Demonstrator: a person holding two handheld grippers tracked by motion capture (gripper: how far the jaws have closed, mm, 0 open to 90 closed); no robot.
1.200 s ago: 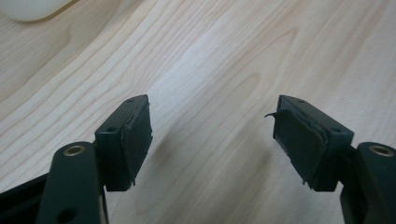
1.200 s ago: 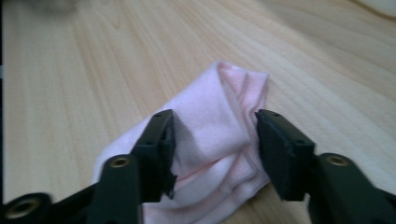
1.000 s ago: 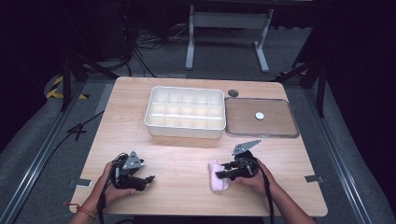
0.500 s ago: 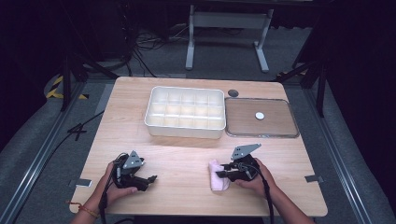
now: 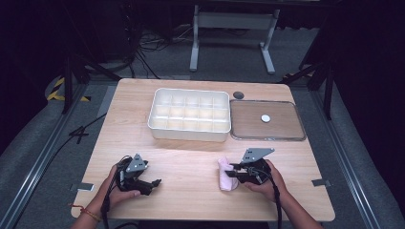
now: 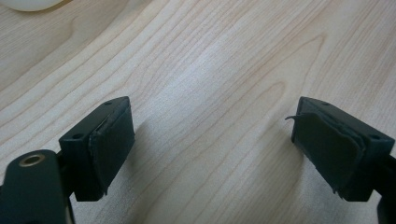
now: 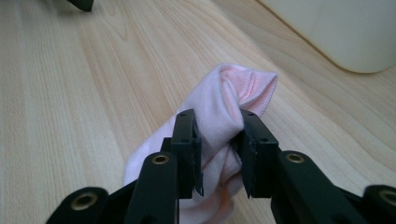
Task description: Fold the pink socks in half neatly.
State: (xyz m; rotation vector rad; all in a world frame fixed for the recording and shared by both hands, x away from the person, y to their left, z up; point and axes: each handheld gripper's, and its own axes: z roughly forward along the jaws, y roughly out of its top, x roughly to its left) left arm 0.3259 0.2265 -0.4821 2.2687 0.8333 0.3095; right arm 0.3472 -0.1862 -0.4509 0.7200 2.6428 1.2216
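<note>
A folded pink cloth (image 5: 225,174) lies on the wooden table (image 5: 191,157) near the front right. My right gripper (image 5: 231,172) is shut on the pink cloth (image 7: 229,98), its two black jaws pinching a raised fold of the fabric. My left gripper (image 5: 155,183) rests at the front left, held low over the bare table. In the left gripper view its jaws stand wide apart with only wood grain between the fingertips (image 6: 109,144), so my left gripper (image 6: 219,149) is open.
A white compartment tray (image 5: 190,115) stands at the back middle, its wall (image 7: 336,28) visible in the right gripper view. Right of it sits a shallow clear-rimmed tray (image 5: 267,119) with a small white disc (image 5: 265,118). A dark round plug (image 5: 238,95) sits behind.
The right hand has shifted slightly at the pink cloth, keeping its grip. The left gripper has barely moved.
</note>
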